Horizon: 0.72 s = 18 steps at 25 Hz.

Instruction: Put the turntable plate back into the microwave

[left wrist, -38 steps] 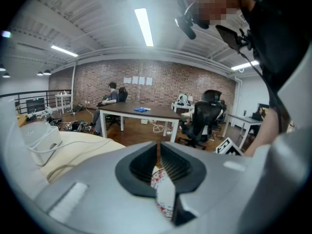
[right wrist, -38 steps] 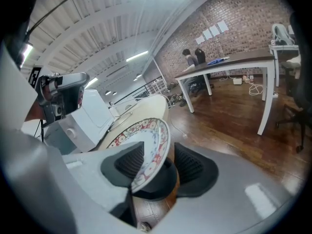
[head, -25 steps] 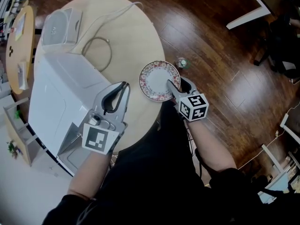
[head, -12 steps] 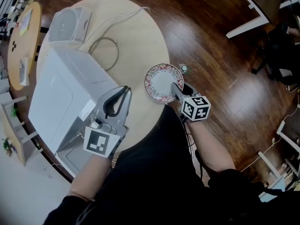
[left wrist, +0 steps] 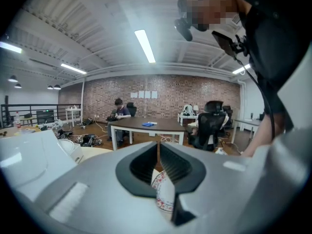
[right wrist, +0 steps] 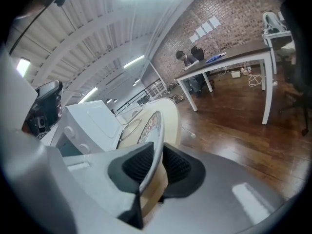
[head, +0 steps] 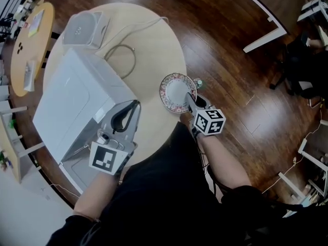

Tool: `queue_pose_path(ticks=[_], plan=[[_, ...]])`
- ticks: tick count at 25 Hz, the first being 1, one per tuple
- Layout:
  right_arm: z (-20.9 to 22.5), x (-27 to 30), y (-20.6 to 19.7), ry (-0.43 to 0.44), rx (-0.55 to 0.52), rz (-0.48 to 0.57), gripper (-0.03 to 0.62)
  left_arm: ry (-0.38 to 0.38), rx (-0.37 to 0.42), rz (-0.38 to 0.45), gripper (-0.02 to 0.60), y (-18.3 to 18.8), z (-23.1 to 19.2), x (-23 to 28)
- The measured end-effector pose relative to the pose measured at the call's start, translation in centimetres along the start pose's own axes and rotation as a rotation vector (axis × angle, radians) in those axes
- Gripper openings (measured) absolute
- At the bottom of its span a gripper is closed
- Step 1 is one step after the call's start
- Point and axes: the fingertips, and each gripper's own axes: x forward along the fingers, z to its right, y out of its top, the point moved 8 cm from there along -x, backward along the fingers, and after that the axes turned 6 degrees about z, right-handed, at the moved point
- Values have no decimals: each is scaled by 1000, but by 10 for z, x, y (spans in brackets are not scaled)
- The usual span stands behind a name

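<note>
The turntable plate (head: pixel 177 92), white in the middle with a flowered rim, sits over the right-hand edge of the round table (head: pixel 148 40), out in the open and well apart from the microwave's cavity; the right gripper (head: pixel 190 100) has it by the near rim, its jaws having just been closing and now clamped one pad above and one below the plate's edge; in the right gripper view the plate (right wrist: pixel 151 126) runs edge-on straight out from between the pads of the right gripper (right wrist: pixel 157 165), and whether its far rim touches the tabletop cannot be told; the left gripper (head: pixel 134 105) hangs to the left of the plate, beside the microwave's near corner, its jaws together with nothing between them, as the left gripper view shows at the tips (left wrist: pixel 158 152), below which a part of the plate (left wrist: pixel 163 199) shows; the white microwave (head: pixel 77 99) stands on the left half of the table with its door (head: pixel 77 168) swung open toward the person; behind it a pale cable (head: pixel 123 55) loops across the tabletop to a small white box (head: pixel 84 23); a small greenish thing (head: pixel 198 82) lies on the dark wooden floor (head: pixel 230 60) just beside the plate's far rim.
</note>
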Motion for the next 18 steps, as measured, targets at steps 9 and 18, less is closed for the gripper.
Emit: queue_pose_path(ticks=[9,18], plan=[[-6,4,2,-8,60,35,46,50,44,50,17,16,-5,-39],[-13,-5,1,-25,236,91,34,110,74,85,17,31,-5,-76]])
